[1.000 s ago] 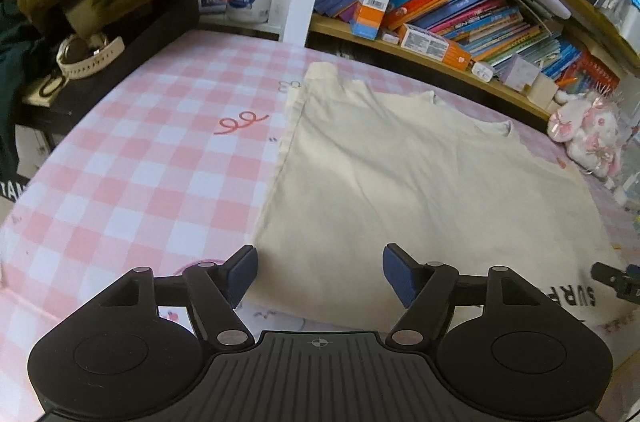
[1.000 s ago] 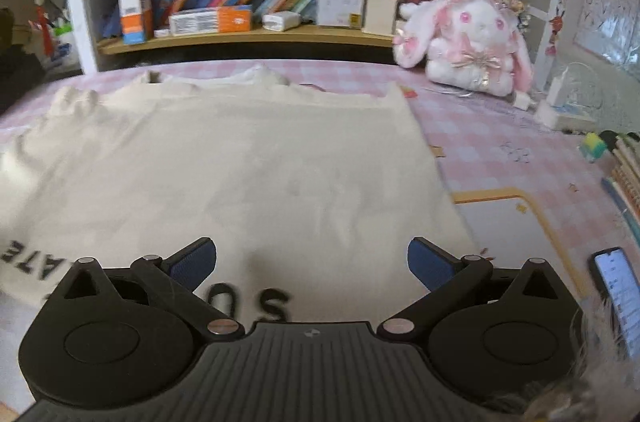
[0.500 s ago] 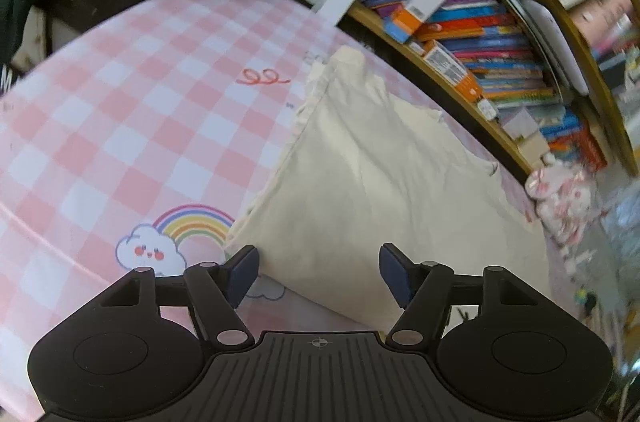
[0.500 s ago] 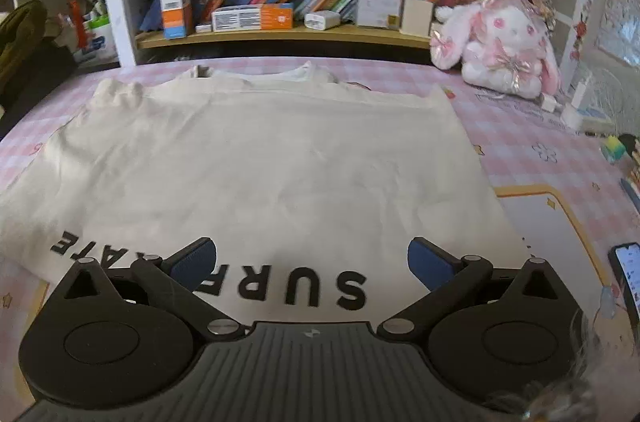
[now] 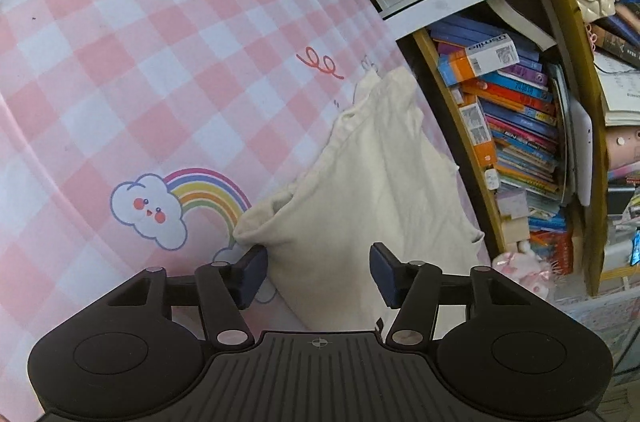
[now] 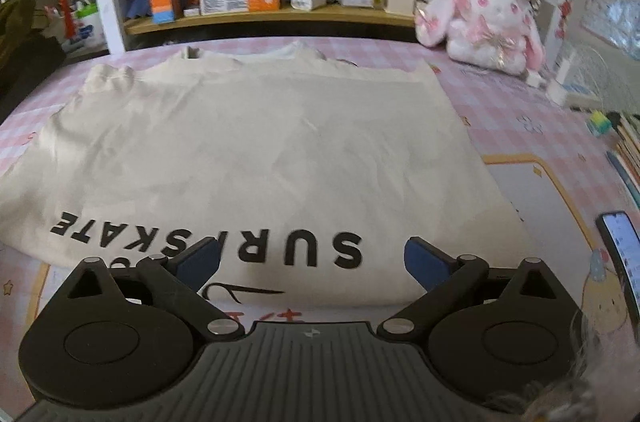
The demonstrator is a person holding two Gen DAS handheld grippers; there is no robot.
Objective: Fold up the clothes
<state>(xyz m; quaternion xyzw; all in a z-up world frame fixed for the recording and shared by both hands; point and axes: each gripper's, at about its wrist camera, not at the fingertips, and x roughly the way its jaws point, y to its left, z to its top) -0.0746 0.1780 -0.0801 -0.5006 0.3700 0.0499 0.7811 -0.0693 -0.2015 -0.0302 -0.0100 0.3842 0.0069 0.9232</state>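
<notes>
While the left hand-held gripper hung low over the pink checked worktop, its jaws stood spread with nothing between them, and the cream shirt lay straight ahead. The near corner of that shirt bulged up in a soft lump just beside the left blue pad, close to a rainbow-and-cloud print on the cloth; whether pad and fabric touched could not be told. A crowded bookshelf stood beyond.

From the right wrist view, the right hand-held gripper was likewise wide open and empty, poised over the near edge of the shirt, which lay spread flat across the worktop with black lettering towards the camera. A plush rabbit sat at the back and a phone lay at the right.

Judging by this, the step in hand was taking hold of the near edge. The next move would call for closing on both layers at each corner, then lifting evenly so the cloth did not drag or bunch.
</notes>
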